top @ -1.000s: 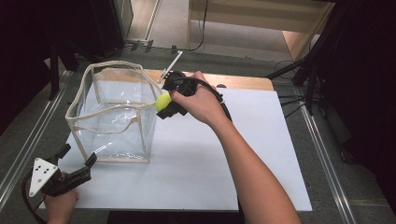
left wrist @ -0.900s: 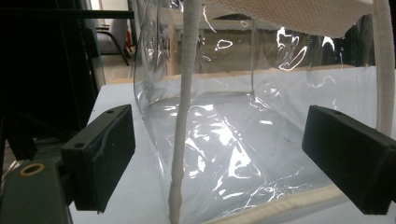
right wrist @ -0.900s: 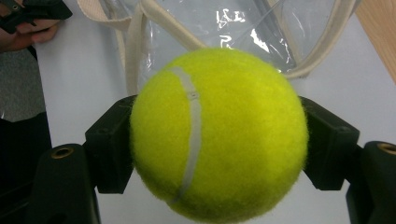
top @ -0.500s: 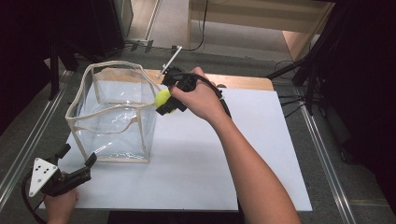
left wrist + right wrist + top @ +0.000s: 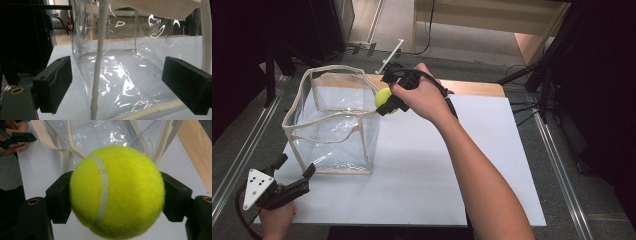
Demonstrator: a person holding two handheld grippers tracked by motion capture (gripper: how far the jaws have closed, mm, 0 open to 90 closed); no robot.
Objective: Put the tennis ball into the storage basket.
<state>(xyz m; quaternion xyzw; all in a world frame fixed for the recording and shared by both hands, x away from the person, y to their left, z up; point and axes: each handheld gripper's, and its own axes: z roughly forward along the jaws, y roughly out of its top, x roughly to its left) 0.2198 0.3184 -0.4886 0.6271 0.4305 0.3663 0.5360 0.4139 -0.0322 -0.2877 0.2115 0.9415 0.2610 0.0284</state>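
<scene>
Tennis ball [image 5: 117,191] sits clamped between the jaws of your right gripper [image 5: 388,102], pinched at its two sides; in the high view it hangs at the far right corner of the clear bag [image 5: 332,125], level with the cream-trimmed rim [image 5: 314,70] and not yet over the opening. Step in hand, as judged: carrying the ball to the bag for a drop; the bag stands upright on the white board [image 5: 437,165], mouth open, nothing visible inside. Your left gripper [image 5: 292,186] rests at the near left corner of the board, jaws spread wide and holding nothing; its own view looks straight at the bag's near wall and a vertical seam [image 5: 98,62], close but apart. Next move calls for shifting the ball leftward past the rim until it is above the open mouth, then parting the jaws; watch that the soft rim does not fold under the gripper; you may want the left jaws on the near wall to steady it.
</scene>
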